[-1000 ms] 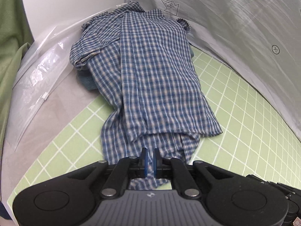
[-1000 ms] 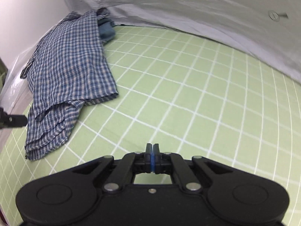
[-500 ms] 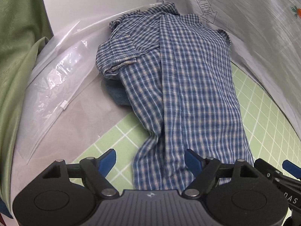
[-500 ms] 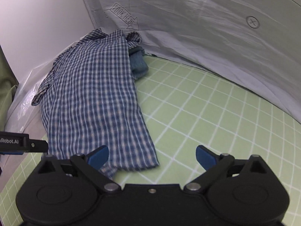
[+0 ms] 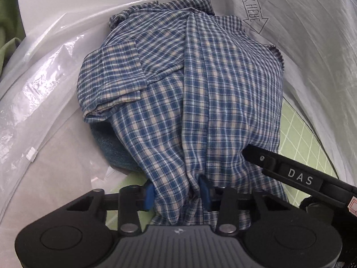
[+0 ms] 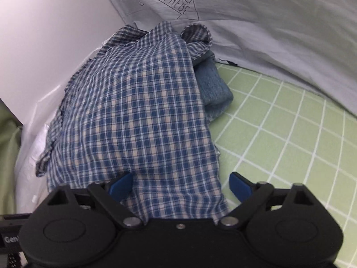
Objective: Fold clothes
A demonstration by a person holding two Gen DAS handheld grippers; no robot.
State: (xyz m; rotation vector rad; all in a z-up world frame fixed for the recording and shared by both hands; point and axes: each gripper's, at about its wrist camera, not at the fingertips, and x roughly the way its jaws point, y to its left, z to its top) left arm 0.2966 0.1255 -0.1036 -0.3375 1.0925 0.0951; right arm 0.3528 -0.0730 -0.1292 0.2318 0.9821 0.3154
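Note:
A blue plaid shirt [image 5: 189, 100] lies folded lengthwise, draped over a blue denim garment [image 5: 116, 151] at the back corner. My left gripper [image 5: 176, 195] has its blue pads pressed against both sides of a bunched part of the shirt's near hem. In the right wrist view the same shirt [image 6: 138, 116] runs down between the fingers of my right gripper [image 6: 180, 185], which stands wide open over the hem's right corner. The denim garment [image 6: 214, 89] pokes out at the shirt's right. The right gripper's black body [image 5: 299, 178] shows at the left view's right edge.
A green grid mat [image 6: 290, 134] covers the table to the right. A grey sheet with a "LOOK HERE" arrow [image 6: 267, 22] rises behind. A clear plastic bag [image 5: 33, 102] lies left of the shirt, with green cloth [image 5: 9, 44] beyond it.
Both grippers opened and moved forward onto the shirt's near hem. The left one has since narrowed onto a bunch of cloth; the right one stays wide open.

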